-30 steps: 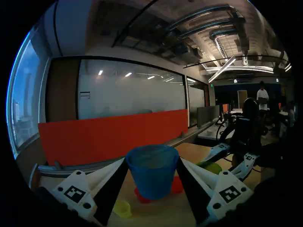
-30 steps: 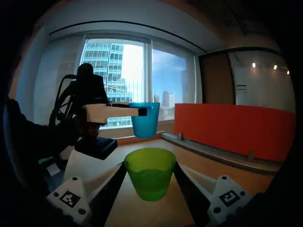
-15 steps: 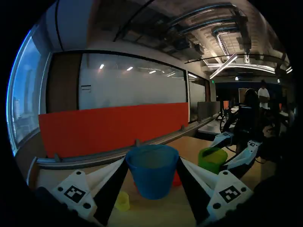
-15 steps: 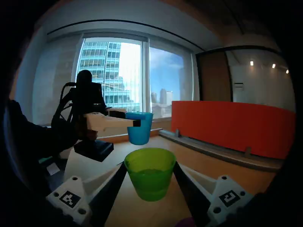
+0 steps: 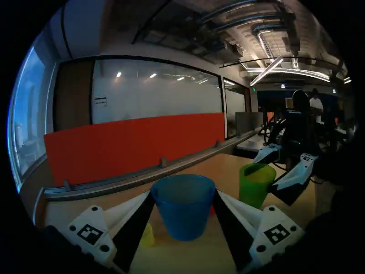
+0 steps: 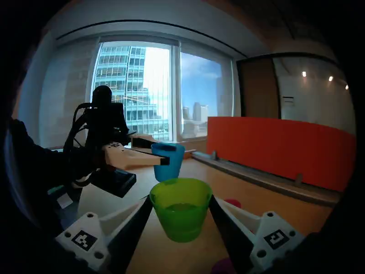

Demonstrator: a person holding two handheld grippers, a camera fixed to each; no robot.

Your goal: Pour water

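Note:
In the left gripper view my left gripper [image 5: 184,214] is shut on an upright blue cup [image 5: 183,211] above the wooden table [image 5: 219,166]. To its right the green cup [image 5: 255,183] hangs in the right gripper [image 5: 285,173]. In the right gripper view my right gripper [image 6: 181,219] is shut on that green cup [image 6: 181,214], upright, with water low inside. Beyond it the left gripper [image 6: 157,157] holds the blue cup [image 6: 168,160] at about the same height.
A small yellow cup [image 5: 147,235] and a red one [image 5: 211,210] sit on the table under the blue cup. A red cup [image 6: 233,202] and a purple one [image 6: 223,266] lie near the green cup. An orange partition [image 5: 132,146] lines the table's far edge; a dark stand [image 6: 113,180] sits at left.
Both grippers have come lower toward the table with their cups. In the left gripper view the green cup has risen and drawn closer; the blue cup has dropped in the right gripper view.

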